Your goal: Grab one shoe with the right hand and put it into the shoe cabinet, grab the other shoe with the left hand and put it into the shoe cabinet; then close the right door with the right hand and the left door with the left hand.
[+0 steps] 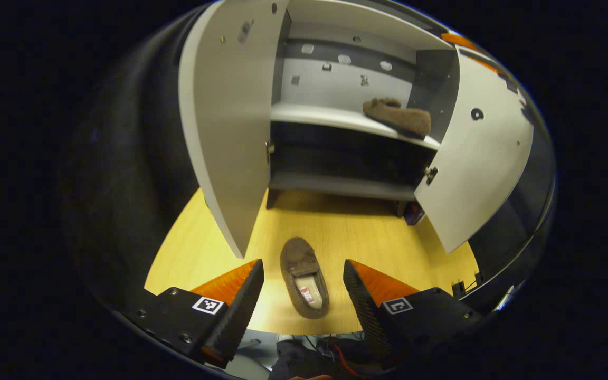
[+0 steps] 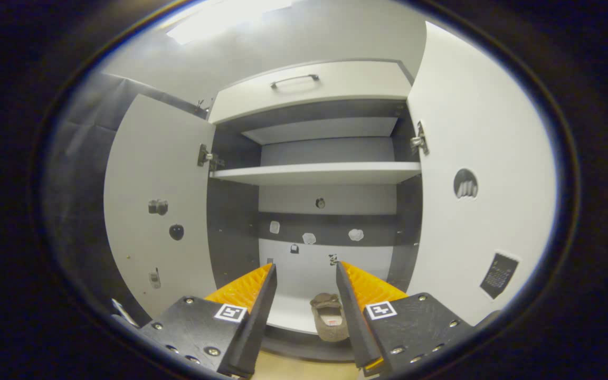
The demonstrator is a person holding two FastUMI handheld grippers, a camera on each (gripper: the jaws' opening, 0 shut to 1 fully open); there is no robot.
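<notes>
Hovering above the wooden floor, the left gripper has its two fingers spread wide with nothing between the pads. Directly ahead of it and framed by the gap between its fingers, one brown slipper lies on the floor, toe pointing away toward the shoe cabinet and its lining facing up. Neither finger touches it. Farther ahead the cabinet stands with both doors swung open: the left door ahead to the gripper's left, the right door ahead to its right. On the cabinet's lower shelf, toward the right end, rests the other slipper, lying on its sole.

In the right gripper view, the right gripper also has its fingers parted and grips nothing. Just beyond the fingertips, seen through the gap and nearer the right finger, that slipper sits at the front of the shelf, apart from both fingers. Above it a second shelf runs across the cabinet, and a drawer front with a handle tops it. The open doors stand ahead on either side of this gripper.
</notes>
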